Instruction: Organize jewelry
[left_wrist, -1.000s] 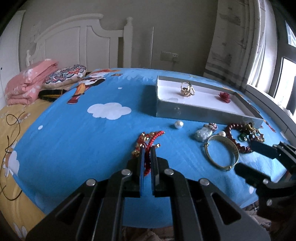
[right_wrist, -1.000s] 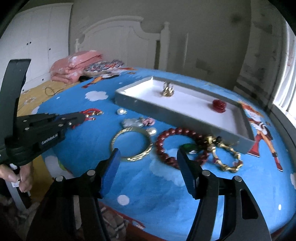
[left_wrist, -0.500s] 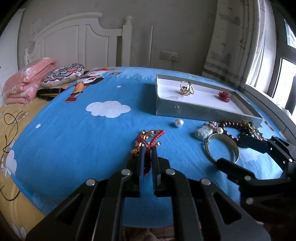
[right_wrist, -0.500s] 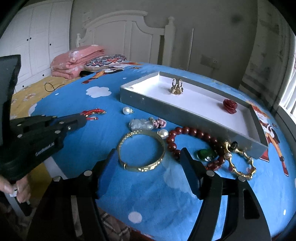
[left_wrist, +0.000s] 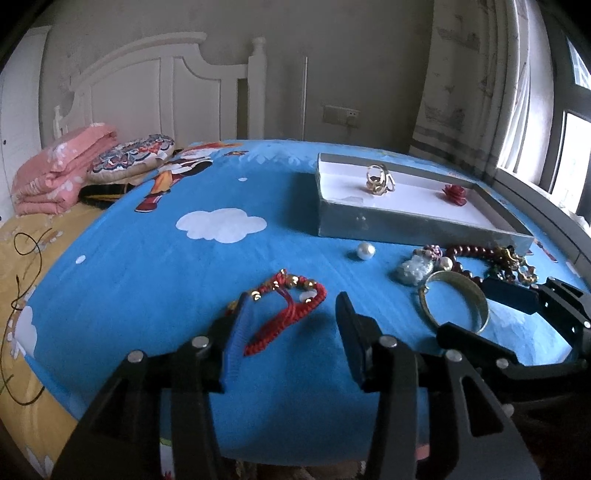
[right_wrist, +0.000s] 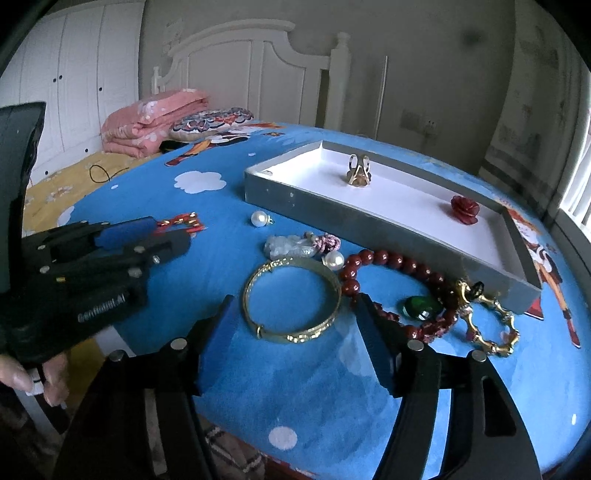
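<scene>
- Left claw (left_wrist: 291, 325) is spread wide, its fingers flanking the red cord bracelet (left_wrist: 291, 306) on the blue bed sheet (left_wrist: 166, 266).
- Right claw (right_wrist: 295, 332) is spread too, straddling the gold bangle (right_wrist: 291, 302).
- Beyond lies the grey tray (right_wrist: 332, 214), holding a gold ring (right_wrist: 358, 171) and a red rose (right_wrist: 464, 209).

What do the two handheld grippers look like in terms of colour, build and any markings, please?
The left gripper and the right gripper share one build: matte black angular plastic frames studded with round silver bolt heads, each ending in two flat fingers faced with ribbed blue pads. Seen from the right wrist camera, the left gripper's body carries white printed lettering, too blurred to read. No cables show. A bare hand grips it.
</scene>
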